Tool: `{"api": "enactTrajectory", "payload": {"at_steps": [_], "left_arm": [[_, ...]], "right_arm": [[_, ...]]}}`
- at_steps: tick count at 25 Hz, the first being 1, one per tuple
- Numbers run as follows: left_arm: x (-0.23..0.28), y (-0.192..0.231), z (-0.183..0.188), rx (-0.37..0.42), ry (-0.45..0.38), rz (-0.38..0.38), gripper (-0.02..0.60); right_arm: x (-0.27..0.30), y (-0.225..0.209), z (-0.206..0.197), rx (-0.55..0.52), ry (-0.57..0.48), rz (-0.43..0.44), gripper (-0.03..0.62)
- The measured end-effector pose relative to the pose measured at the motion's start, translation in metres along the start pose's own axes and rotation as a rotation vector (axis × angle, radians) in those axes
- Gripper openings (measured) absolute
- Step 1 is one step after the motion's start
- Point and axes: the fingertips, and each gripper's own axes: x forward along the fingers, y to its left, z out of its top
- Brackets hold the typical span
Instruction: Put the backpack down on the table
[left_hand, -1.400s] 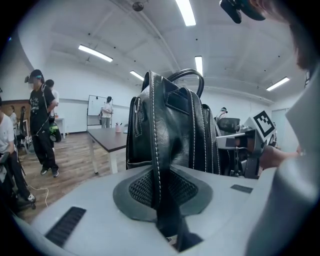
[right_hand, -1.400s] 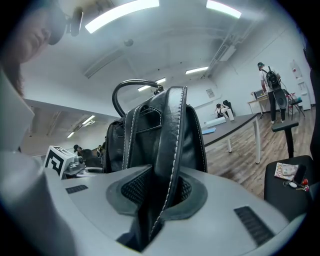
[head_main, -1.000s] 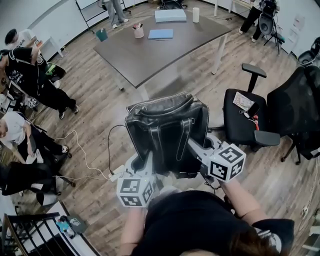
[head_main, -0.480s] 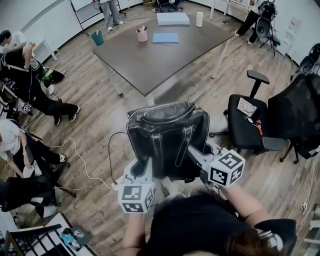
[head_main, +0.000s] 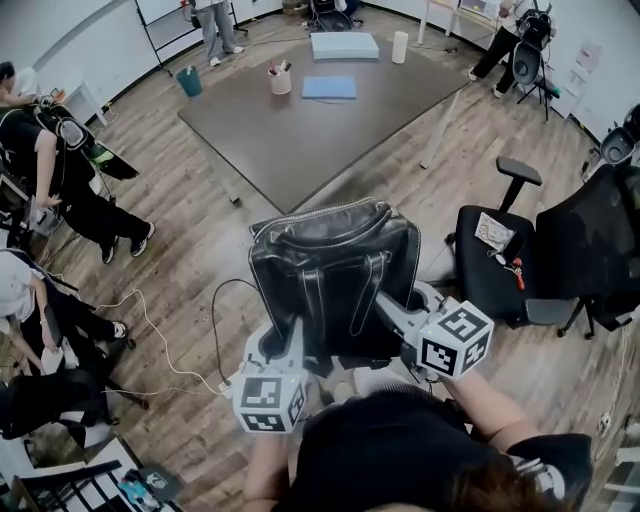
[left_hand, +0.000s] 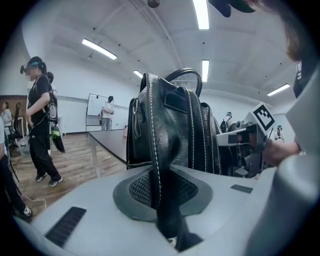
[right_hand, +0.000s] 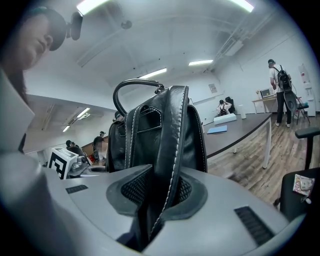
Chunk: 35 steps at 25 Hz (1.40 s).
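Observation:
A black leather backpack (head_main: 335, 265) with white stitching hangs in the air in front of me, above the wooden floor. My left gripper (head_main: 297, 335) is shut on its left shoulder strap (left_hand: 162, 192). My right gripper (head_main: 385, 305) is shut on the right shoulder strap (right_hand: 167, 185). The backpack (left_hand: 170, 125) stands upright in both gripper views, its top handle (right_hand: 132, 92) up. The dark table (head_main: 300, 100) lies ahead, its near corner a little beyond the backpack.
On the table's far end stand a cup of pens (head_main: 280, 80), a blue folder (head_main: 330, 88), a pale box (head_main: 344, 45) and a white roll (head_main: 400, 46). Black office chairs (head_main: 500, 260) stand at the right. People (head_main: 60, 170) sit and stand at the left. A cable (head_main: 160, 330) runs over the floor.
Both grippers and the backpack have come closer to the table; the table's near corner now lies nearer the backpack's top. The grips have not changed.

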Motion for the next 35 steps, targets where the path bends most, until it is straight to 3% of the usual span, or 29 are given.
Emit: {"api": "enactTrajectory", "payload": {"at_steps": [5, 9, 19, 29, 35], "left_arm": [[0.046, 0.007, 0.058, 0.01, 0.001, 0.024, 0.071], [0.078, 0.006, 0.082, 0.011, -0.022, 0.05, 0.071], [0.147, -0.007, 0.122, 0.021, -0.02, 0.061, 0.071], [0.185, 0.005, 0.148, 0.063, -0.028, 0.086, 0.071], [0.216, 0.026, 0.164, 0.045, -0.072, 0.051, 0.071]], "right_arm": [[0.023, -0.041, 0.058, 0.014, -0.01, 0.044, 0.081], [0.033, -0.072, 0.084, 0.003, -0.034, 0.063, 0.081], [0.05, -0.143, 0.127, -0.018, -0.068, 0.093, 0.078], [0.073, -0.175, 0.151, -0.004, -0.099, 0.109, 0.077], [0.096, -0.19, 0.172, -0.035, -0.118, 0.077, 0.076]]}}
